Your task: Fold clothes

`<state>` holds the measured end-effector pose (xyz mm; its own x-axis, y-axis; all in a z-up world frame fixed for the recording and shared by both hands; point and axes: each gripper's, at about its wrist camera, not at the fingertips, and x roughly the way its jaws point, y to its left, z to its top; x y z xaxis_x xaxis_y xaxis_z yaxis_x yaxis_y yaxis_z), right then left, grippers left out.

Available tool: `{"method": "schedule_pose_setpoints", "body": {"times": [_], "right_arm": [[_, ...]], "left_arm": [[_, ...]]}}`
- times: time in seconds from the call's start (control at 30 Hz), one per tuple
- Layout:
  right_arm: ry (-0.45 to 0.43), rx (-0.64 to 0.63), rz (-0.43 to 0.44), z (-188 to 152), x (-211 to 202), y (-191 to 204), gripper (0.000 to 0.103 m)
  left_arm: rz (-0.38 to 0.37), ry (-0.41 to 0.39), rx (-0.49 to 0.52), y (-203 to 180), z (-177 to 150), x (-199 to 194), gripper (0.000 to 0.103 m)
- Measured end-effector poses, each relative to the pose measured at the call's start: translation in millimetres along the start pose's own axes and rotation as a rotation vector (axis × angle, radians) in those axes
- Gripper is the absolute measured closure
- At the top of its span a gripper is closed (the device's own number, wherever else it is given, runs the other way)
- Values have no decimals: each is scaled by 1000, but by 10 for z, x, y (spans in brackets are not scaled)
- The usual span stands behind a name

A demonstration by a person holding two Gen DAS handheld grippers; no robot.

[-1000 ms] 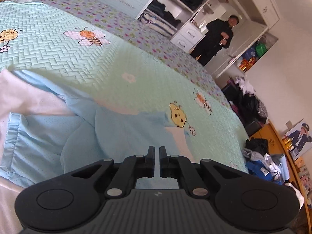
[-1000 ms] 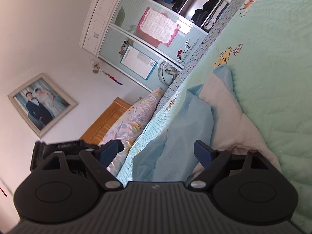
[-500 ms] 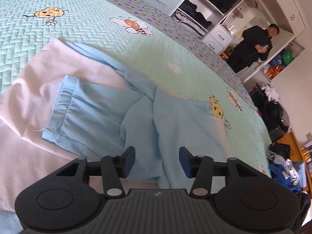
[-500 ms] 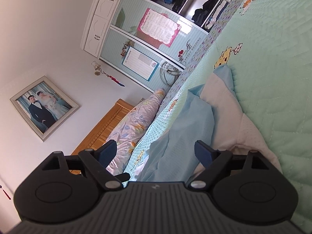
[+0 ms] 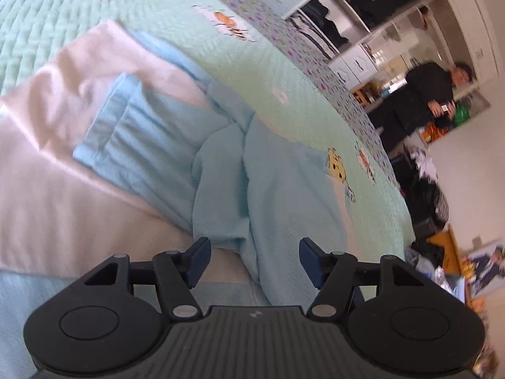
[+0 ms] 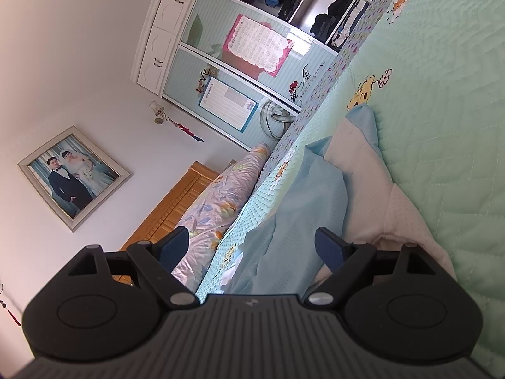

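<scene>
A garment of pale blue cloth [image 5: 176, 145] and pinkish white cloth [image 5: 56, 189] lies crumpled on the mint green bedspread [image 5: 300, 94]. My left gripper [image 5: 254, 260] hangs just over a bunched fold of the blue cloth, its jaws opening; the fold lies between the fingers with the pads apart from it. In the right wrist view the same blue cloth [image 6: 303, 202] and white cloth [image 6: 363, 164] stretch ahead. My right gripper [image 6: 255, 246] stands wide open at the garment's near end, pressing on nothing.
A person in black [image 5: 423, 94] stands by the white wardrobe [image 5: 363, 9] past the bed. Piled clothes [image 5: 429, 183] and a wooden stand [image 5: 448, 249] sit on the floor. A floral pillow [image 6: 217, 202], wooden headboard [image 6: 176, 208] and framed photo [image 6: 72, 177] are at the bed's head.
The left gripper went from shut to open and came lower and closer over the blue cloth, which now fills more of its view. The right gripper stayed still and open.
</scene>
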<state>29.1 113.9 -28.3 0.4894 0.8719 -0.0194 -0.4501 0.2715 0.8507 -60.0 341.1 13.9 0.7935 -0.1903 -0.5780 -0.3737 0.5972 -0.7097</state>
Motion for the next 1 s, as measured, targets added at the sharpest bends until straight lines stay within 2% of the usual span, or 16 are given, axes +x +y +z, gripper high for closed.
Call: {"method": "schedule_pose_setpoints", "body": {"times": [0.1,0.3,0.43,0.47,0.5,0.53,0.57,0.6,0.77,0.87,0.97,1.0], "right_arm": [[-1,0,0,-3,6,-3,16],[1,-2,0,8,13,-16,15],[1,-3,0,12,18,-19,15],[1,-3,0,12,18,-21,15],[1,-3,0,11,17,-21,15],[0,-3,1,10,17,-21,15],[0,-3,1,7,19,-19,15],[0,-2,1,8,16,-26,15],[1,-4,1,27,11,-26,15],[1,-3,2,25,11,-22,15],[1,-3,2,26,7,-26,15],[1,-4,1,26,7,-25,15]], "left_arm": [[-34,-33,-72,56,-11,-5,43],[-65,-20,-108,51,-10,50,43],[-60,-49,-129,56,-8,141,44],[-63,-55,-132,61,-7,177,50],[-67,-64,-138,65,-7,210,63],[-74,-72,-143,67,-8,238,72],[-83,-78,-148,69,-8,263,92],[-83,-89,-148,71,-11,277,103],[-70,-137,-140,97,-59,238,103],[-53,-179,-122,117,-141,57,103],[-5,-266,-150,283,-188,-247,103],[0,-271,-164,352,-184,-303,103]]}}
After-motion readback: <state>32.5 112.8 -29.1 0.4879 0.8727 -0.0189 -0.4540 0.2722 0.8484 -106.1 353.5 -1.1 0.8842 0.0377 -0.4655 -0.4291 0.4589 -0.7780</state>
